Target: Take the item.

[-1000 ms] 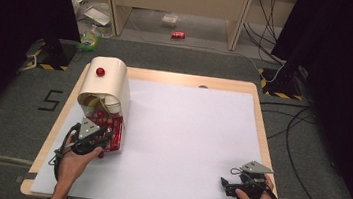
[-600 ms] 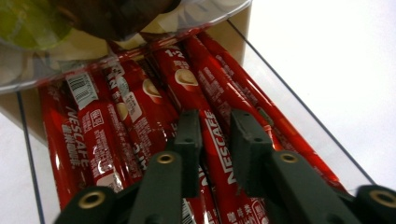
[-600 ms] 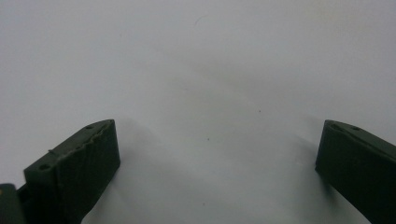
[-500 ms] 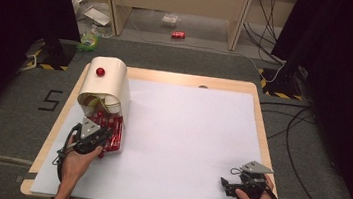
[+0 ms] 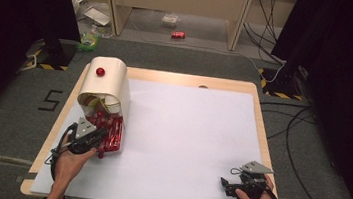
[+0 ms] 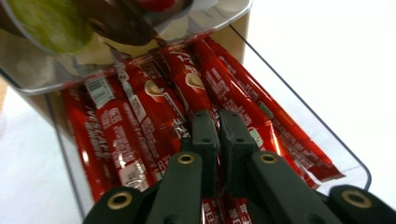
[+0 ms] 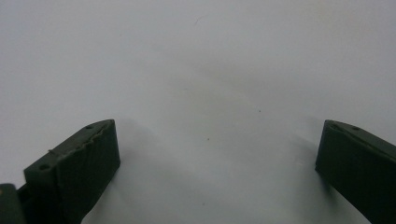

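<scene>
In the left gripper view, the left gripper (image 6: 218,122) had just been closing and clenched a red foil coffee stick (image 6: 198,88) in the clear plastic dispenser tray (image 6: 299,122). Next, probably a straight pull out. The right gripper (image 7: 217,154) rested released, lower right of the high view.

Left gripper (image 6: 218,122) jaws closed; right gripper (image 7: 217,154) jaws wide.

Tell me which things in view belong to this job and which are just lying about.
In the job:
- left gripper, jaws just closed, apparently pinching a red sachet
- clear tray of red sachets
- cream dispenser with a red knob

Lying about:
- right gripper, open, resting on the white table sheet
- red can and cables on the floor
</scene>
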A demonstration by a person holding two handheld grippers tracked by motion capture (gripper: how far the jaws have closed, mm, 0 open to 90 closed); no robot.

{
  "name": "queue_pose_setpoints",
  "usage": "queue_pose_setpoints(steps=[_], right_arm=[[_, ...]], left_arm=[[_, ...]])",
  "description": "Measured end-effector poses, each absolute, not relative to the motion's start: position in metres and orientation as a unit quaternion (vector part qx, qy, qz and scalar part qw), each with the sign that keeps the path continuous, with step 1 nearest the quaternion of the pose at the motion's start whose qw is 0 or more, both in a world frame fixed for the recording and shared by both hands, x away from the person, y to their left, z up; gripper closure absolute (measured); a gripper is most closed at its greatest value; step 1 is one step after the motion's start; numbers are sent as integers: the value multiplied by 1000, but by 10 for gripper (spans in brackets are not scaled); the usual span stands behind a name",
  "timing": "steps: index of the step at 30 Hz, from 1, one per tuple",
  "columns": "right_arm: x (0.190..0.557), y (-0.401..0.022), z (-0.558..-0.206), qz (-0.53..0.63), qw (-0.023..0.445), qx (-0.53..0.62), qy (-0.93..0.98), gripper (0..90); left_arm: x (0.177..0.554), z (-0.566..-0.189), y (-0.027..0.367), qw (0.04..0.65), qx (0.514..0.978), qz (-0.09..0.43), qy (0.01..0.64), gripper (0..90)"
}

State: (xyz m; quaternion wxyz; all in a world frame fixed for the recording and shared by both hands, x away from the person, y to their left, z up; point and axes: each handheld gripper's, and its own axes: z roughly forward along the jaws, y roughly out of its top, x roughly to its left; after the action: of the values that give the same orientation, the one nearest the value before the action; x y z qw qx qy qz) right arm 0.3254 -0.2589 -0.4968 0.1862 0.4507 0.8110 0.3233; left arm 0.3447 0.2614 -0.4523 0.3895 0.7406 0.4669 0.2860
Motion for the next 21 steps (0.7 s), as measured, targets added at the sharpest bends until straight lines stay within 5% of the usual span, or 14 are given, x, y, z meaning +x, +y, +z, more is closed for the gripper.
queue_pose_setpoints(steps=[21], right_arm=[[325,-259,-497,323,186,451,811,2]], left_arm=[[322,-431,287,406,756,256,446,855]])
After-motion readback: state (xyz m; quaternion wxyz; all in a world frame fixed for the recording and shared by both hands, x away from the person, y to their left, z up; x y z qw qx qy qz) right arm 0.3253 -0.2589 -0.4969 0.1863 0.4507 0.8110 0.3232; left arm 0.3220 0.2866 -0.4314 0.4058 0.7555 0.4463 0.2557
